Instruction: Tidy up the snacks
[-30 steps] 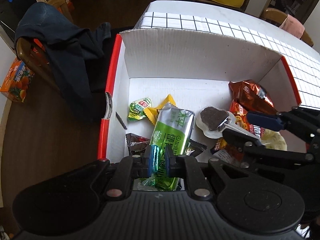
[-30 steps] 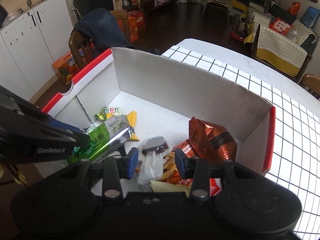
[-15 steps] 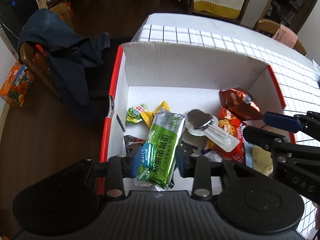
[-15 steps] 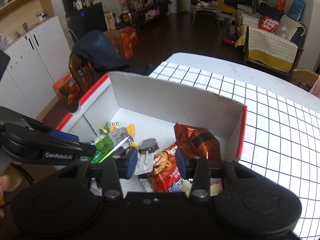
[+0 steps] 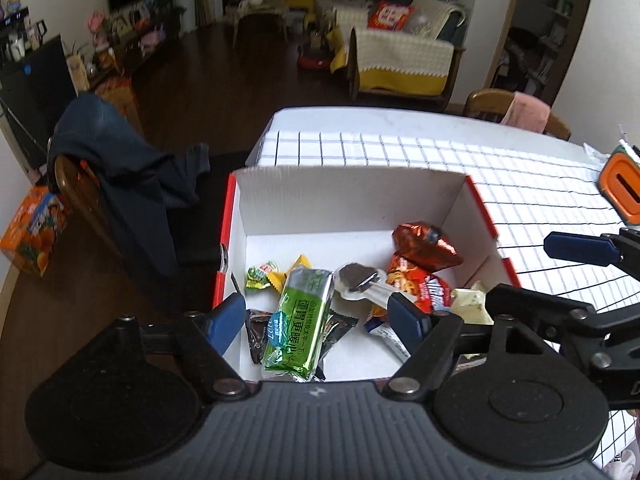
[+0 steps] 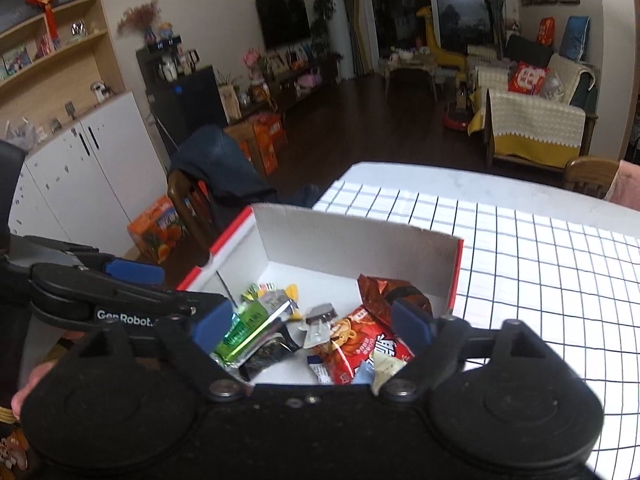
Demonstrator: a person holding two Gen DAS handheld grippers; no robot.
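Observation:
A white cardboard box with red rims (image 5: 352, 204) (image 6: 352, 236) sits on the table's left end and holds several snacks. A green foil packet (image 5: 300, 320) (image 6: 244, 328) lies loose in it, beside a clear-wrapped chocolate lolly (image 5: 356, 280) (image 6: 320, 320), a red chip bag (image 5: 416, 288) (image 6: 360, 344) and a brown foil bag (image 5: 420, 240) (image 6: 384, 292). My left gripper (image 5: 316, 320) hangs above the box, its jaws opening, nothing pressed between them. My right gripper (image 6: 312, 328) hovers over the box's near right part, jaws opening and empty; its fingers (image 5: 576, 246) show in the left wrist view.
The table carries a white cloth with a black grid (image 5: 520, 176) (image 6: 540, 264). An orange device (image 5: 622, 188) lies at its right edge. A wooden chair draped with a dark garment (image 5: 132, 176) (image 6: 216, 172) stands left of the box, an orange carton (image 5: 32, 236) on the floor.
Both grippers let go and rose away from the box. The green packet dropped from the left jaws and the lolly from the right jaws; both lie in the box.

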